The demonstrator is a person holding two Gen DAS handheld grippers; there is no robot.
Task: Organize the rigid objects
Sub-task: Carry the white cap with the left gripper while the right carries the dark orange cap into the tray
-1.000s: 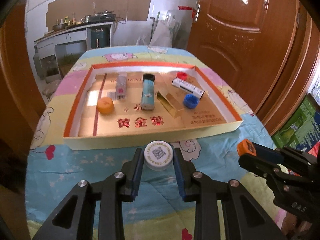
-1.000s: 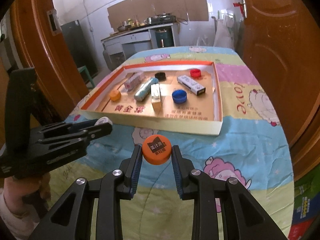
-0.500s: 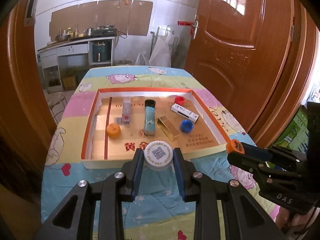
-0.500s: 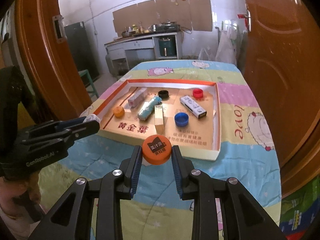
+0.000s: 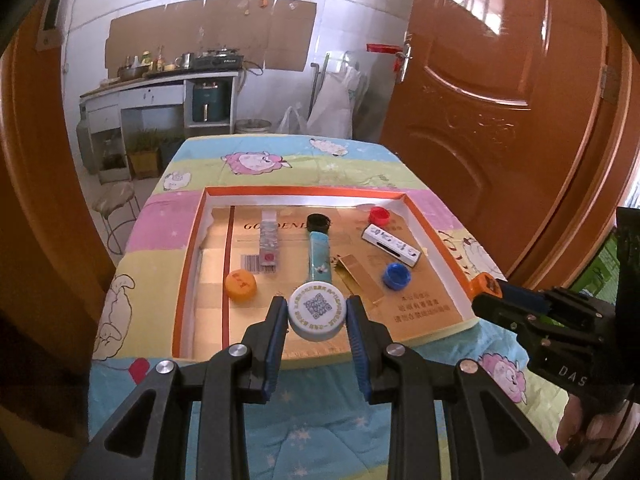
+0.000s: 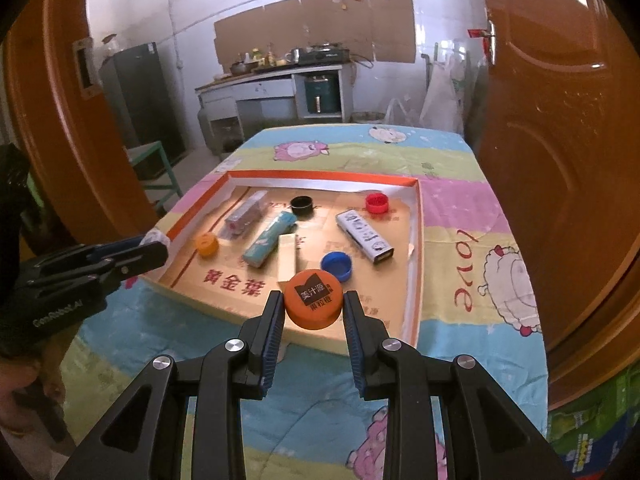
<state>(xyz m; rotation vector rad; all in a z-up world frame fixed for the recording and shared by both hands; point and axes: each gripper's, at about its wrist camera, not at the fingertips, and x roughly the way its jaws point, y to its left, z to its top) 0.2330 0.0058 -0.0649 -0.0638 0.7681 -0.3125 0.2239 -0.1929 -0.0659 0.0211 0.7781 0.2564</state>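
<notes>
My left gripper (image 5: pixel 317 316) tilts downward, jaws clamped on a white cap (image 5: pixel 317 311). My right gripper (image 6: pixel 313 306) tilts downward alongside it, jaws clamped on an orange cap (image 6: pixel 314 298). My hand (image 5: pixel 592 432) grips the right gripper's handle.

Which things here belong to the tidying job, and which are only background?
Job:
- white cap in left gripper
- orange cap in right gripper
- tray holding caps, small boxes and a tube

Background:
- door
- counter
- fridge
- stool
</notes>
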